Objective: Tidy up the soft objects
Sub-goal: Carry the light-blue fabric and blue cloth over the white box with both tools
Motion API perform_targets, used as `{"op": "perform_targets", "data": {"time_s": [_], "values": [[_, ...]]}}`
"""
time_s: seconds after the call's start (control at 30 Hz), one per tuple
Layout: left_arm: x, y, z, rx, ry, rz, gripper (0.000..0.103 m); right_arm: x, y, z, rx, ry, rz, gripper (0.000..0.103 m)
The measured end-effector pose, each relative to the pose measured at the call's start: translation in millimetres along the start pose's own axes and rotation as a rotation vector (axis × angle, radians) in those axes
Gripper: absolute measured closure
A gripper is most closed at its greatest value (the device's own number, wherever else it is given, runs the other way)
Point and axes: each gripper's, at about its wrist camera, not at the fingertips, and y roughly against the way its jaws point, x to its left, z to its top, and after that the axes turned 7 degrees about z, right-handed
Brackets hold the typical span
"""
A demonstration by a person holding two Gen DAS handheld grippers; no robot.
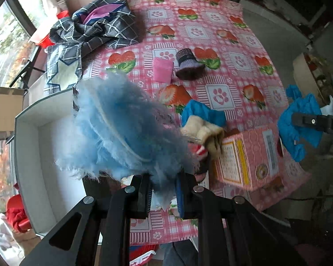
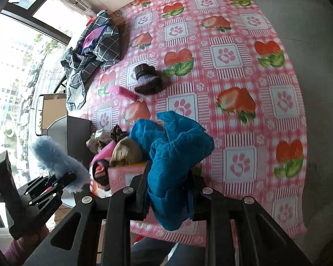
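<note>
My left gripper is shut on a fluffy light-blue soft piece and holds it in the air beside a white bin. In the right wrist view that gripper and its fluffy piece are at the lower left. My right gripper is shut on a bright blue cloth, which hangs above the table's near edge. The left wrist view has it at the far right, gripper and cloth. A pink carton between them holds beige socks and other small soft items.
The pink strawberry tablecloth covers the table. On it lie a knitted purple-brown sock, a pink soft item and a crumpled dark plaid cloth at the far left. A second blue piece lies behind the carton. A cardboard box stands off the table's left side.
</note>
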Motion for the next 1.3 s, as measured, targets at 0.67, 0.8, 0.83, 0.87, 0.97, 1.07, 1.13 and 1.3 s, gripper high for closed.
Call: {"op": "perform_targets", "data": {"time_s": [0.67, 0.8, 0.83, 0.87, 0.97, 1.07, 1.13, 1.3], "values": [[127, 33, -63, -0.070, 0.267, 0.042, 0.083, 144, -25, -58, 0.025, 0.238, 0.014, 0.077], [156, 32, -84, -0.063, 0.356, 0.076, 0.083, 176, -44, -62, 0.076, 0.322, 0.028, 0.077], [163, 31, -89, -0.058, 0.381, 0.084, 0.083, 182, -48, -63, 0.086, 0.340, 0.031, 0.077], [169, 29, -94, -0.051, 0.402, 0.088, 0.083, 192, -53, -65, 0.101, 0.369, 0.035, 0.077], [187, 22, -107, -0.027, 0.464, 0.102, 0.083, 211, -66, -68, 0.135, 0.428, 0.044, 0.077], [196, 15, -116, -0.009, 0.496, 0.115, 0.083, 227, -79, -71, 0.168, 0.477, 0.045, 0.077], [200, 9, -119, 0.004, 0.510, 0.121, 0.083, 235, -85, -72, 0.186, 0.500, 0.046, 0.077], [204, -6, -123, 0.037, 0.528, 0.134, 0.083, 261, -105, -74, 0.222, 0.569, 0.051, 0.077]]}}
